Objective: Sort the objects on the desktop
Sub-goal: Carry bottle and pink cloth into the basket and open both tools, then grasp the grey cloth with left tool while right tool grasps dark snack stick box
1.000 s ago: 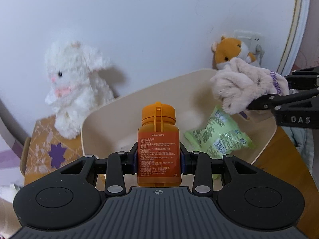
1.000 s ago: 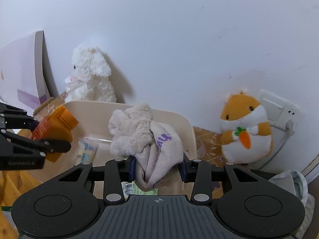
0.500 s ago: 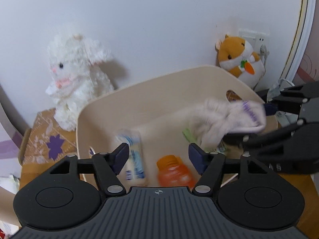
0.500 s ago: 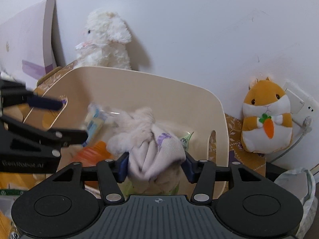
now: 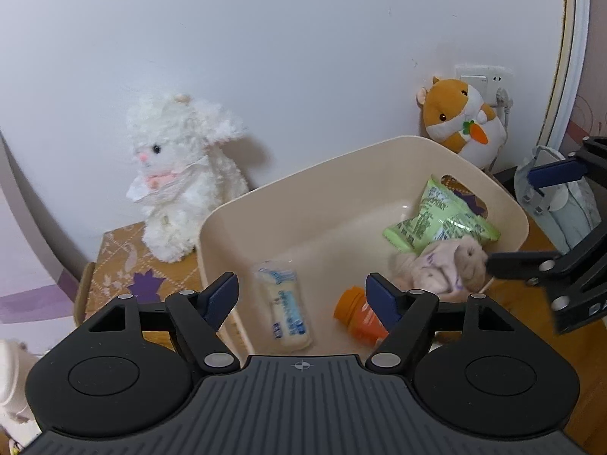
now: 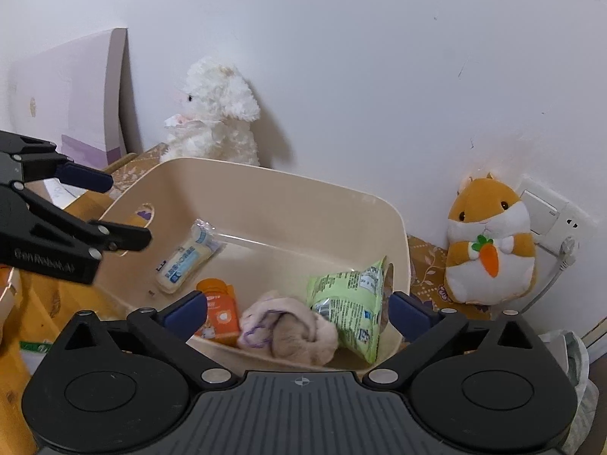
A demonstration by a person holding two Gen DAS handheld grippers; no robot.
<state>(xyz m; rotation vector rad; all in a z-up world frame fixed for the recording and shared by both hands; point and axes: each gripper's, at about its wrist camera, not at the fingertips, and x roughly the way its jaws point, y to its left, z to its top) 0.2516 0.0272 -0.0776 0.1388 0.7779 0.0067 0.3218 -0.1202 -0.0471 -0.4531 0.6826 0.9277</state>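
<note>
A beige plastic bin (image 5: pixel 379 151) (image 6: pixel 265 174) holds an orange bottle (image 5: pixel 358 316) (image 6: pixel 218 313) lying on its side, a crumpled pinkish cloth (image 5: pixel 444 267) (image 6: pixel 292 328), a green snack packet (image 5: pixel 440 220) (image 6: pixel 347 301) and a white wrapped tube (image 5: pixel 286 305) (image 6: pixel 187 256). My left gripper (image 5: pixel 301 294) (image 6: pixel 108 210) is open and empty above the bin's near-left side. My right gripper (image 6: pixel 297 309) (image 5: pixel 531 216) is open and empty just over the cloth at the bin's right end.
A white plush rabbit (image 5: pixel 182 174) (image 6: pixel 216 113) sits against the wall behind the bin. An orange hamster plush (image 5: pixel 459 117) (image 6: pixel 491 242) sits by a wall socket (image 6: pixel 546 216). A white bag (image 5: pixel 557 193) lies at the right. The patterned table top (image 5: pixel 121 261) shows left of the bin.
Both grippers opened: the orange bottle dropped from my left gripper and the cloth from my right, and both now lie in the bin. Both grippers have pulled back and up.
</note>
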